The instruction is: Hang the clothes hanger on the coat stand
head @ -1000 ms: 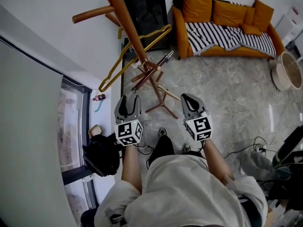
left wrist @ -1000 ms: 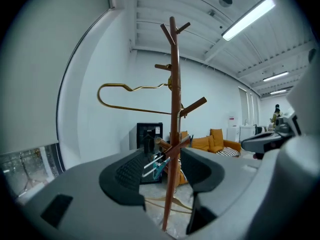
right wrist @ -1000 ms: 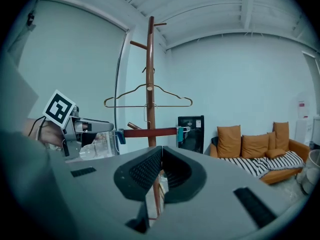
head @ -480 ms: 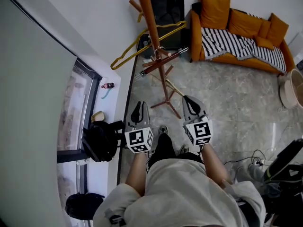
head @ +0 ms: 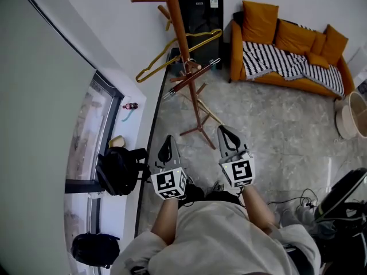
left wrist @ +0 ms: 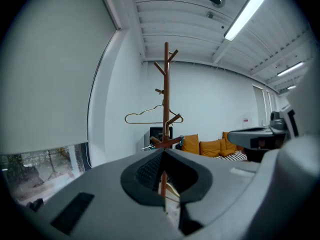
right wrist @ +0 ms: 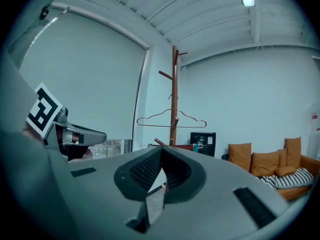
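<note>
An orange sofa draped with a striped blanket fills the upper right of the head view, just beside a black cabinet. A black backpack lies at centre left by the window, and another black bag at lower left. A round basket sits at the right edge.

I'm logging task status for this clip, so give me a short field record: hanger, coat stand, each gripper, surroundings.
hanger: gold wire hanger, hanging on the coat stand, free of both grippers
coat stand: wooden coat stand, upright near the wall
left gripper: shut, empty
right gripper: shut, empty
surroundings: orange sofa; black backpack by the window
</note>
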`<state>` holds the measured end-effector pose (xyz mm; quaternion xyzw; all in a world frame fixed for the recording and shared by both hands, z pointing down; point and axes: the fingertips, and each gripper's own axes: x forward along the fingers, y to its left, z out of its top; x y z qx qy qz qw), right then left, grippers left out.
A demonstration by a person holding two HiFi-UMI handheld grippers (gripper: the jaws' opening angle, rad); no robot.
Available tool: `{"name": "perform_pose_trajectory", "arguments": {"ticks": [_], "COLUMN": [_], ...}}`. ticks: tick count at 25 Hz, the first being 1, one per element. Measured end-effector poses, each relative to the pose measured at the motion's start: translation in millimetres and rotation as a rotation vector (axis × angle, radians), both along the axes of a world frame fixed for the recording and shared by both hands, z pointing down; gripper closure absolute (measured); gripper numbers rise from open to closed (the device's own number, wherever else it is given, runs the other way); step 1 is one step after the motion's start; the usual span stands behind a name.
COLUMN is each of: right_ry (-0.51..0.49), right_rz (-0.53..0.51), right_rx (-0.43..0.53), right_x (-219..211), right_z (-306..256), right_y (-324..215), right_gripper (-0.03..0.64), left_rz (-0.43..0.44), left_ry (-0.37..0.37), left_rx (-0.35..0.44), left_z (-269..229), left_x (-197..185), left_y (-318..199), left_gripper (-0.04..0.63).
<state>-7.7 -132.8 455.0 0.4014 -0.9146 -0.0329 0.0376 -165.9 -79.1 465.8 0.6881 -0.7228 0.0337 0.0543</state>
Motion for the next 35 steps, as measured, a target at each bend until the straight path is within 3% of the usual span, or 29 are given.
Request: {"name": "perform_pose_trajectory", "arguments": {"ticks": [8, 15, 35], "right_ry": [-0.012, -0.006, -0.016], "right_rz": [-0.018, -0.011, 0.110], "right_rx": [0.044, 0.039, 0.042], "right_x": [-4.0, -23.7, -36.4], "right_z": [-22.9, -24.9, -37.9], "right_y": [10.8, 18.2, 11.0], "right_gripper": [0.612, 0.612, 0.612], "left_rz": [-0.005, 0.042, 0.164], "left_ry": [-0.014, -0.002, 0.001], "left_rx": [0.028, 0.027, 0.075], "left_z": [-13.9, -16.0, -37.9], "left_x": [-0.7, -5.7, -19.6], "left_y": [11.6, 11.7, -7.6], "left_gripper": [0.586, 0.586, 0.586]}}
